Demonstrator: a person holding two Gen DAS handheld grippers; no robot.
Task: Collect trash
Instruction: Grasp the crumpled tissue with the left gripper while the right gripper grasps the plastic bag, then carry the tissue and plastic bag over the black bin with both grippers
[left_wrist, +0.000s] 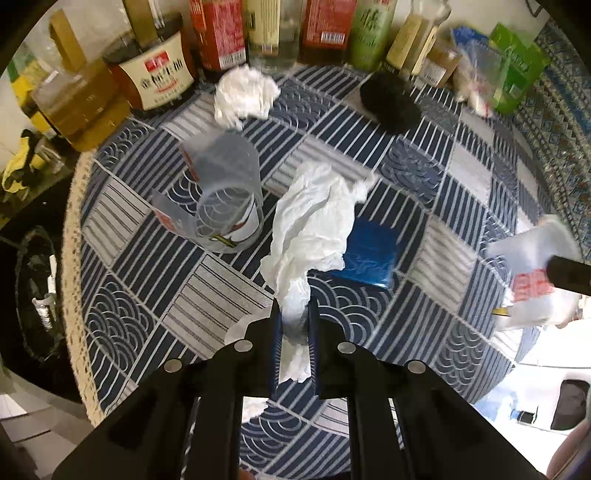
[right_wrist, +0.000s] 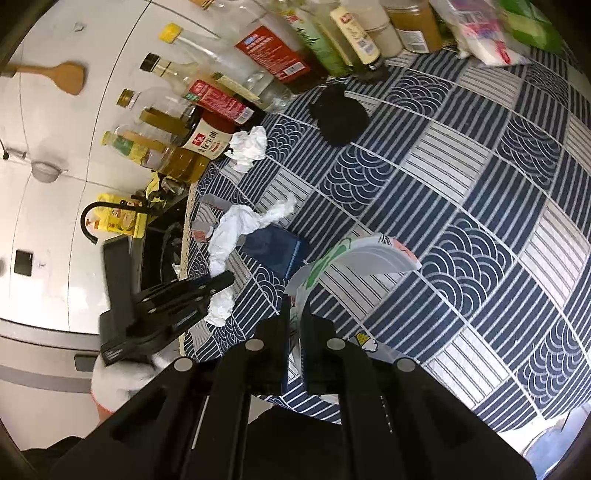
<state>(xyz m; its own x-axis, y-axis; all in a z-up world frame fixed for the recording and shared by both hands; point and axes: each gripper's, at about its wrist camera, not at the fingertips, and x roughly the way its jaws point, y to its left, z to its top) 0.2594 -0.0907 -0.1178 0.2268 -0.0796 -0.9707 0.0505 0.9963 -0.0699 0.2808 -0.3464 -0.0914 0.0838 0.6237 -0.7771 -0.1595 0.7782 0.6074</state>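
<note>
My left gripper (left_wrist: 294, 314) is shut on a long crumpled white tissue (left_wrist: 314, 218) that trails over the blue patterned tablecloth (left_wrist: 424, 332); it also shows in the right wrist view (right_wrist: 236, 229), with the left gripper (right_wrist: 218, 282) on its lower end. My right gripper (right_wrist: 295, 306) is shut on a curled clear plastic label wrapper (right_wrist: 354, 258) with green and red print, seen at the right edge of the left wrist view (left_wrist: 532, 266). A second clear label wrapper (left_wrist: 225, 199) lies on the cloth. A balled white tissue (left_wrist: 245, 94) and a black wad (left_wrist: 391, 103) lie further back.
A blue sponge (left_wrist: 369, 254) lies beside the tissue. Sauce and oil bottles (left_wrist: 155, 70) line the back edge, with bags and a green packet (left_wrist: 517, 66) at the back right. A black bin bag (left_wrist: 33, 288) sits below the table's left edge. A sink tap (right_wrist: 92, 218) is at the left.
</note>
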